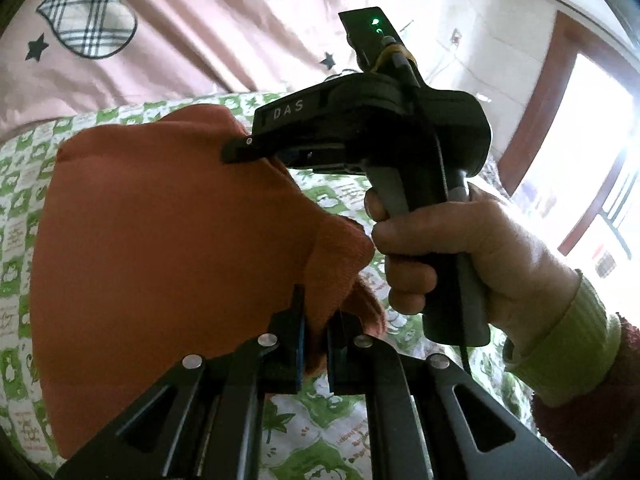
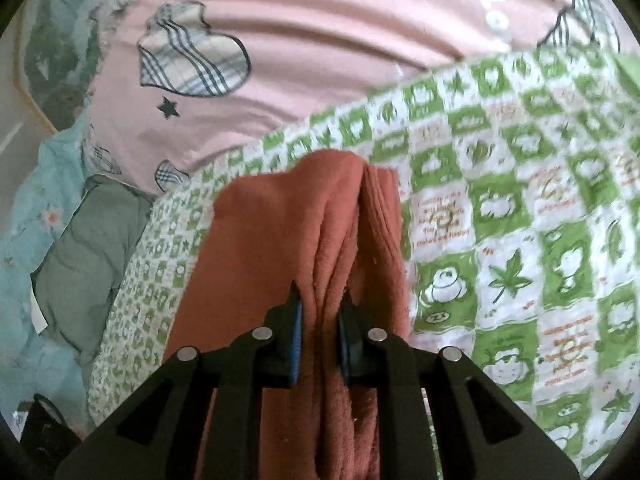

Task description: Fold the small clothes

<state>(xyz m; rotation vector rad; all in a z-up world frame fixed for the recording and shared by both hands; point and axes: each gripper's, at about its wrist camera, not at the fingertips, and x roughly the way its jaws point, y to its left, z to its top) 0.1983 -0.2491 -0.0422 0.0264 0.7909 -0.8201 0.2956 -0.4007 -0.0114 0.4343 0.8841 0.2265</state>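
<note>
A rust-orange small garment (image 1: 160,240) is held up over the green-and-white patterned quilt (image 1: 320,412). My left gripper (image 1: 316,336) is shut on a lower corner of it. In the left wrist view the right gripper's body (image 1: 372,128) is ahead, held by a hand (image 1: 460,252), its fingers (image 1: 240,148) pinching the garment's upper edge. In the right wrist view my right gripper (image 2: 320,328) is shut on a bunched fold of the garment (image 2: 304,216), which hangs away from the fingers over the quilt (image 2: 520,220).
A pink blanket with plaid hearts and stars (image 2: 320,40) lies behind the quilt. A grey garment (image 2: 92,248) and light blue floral bedding (image 2: 24,240) lie to the left. A bright window with a brown frame (image 1: 580,140) is to the right.
</note>
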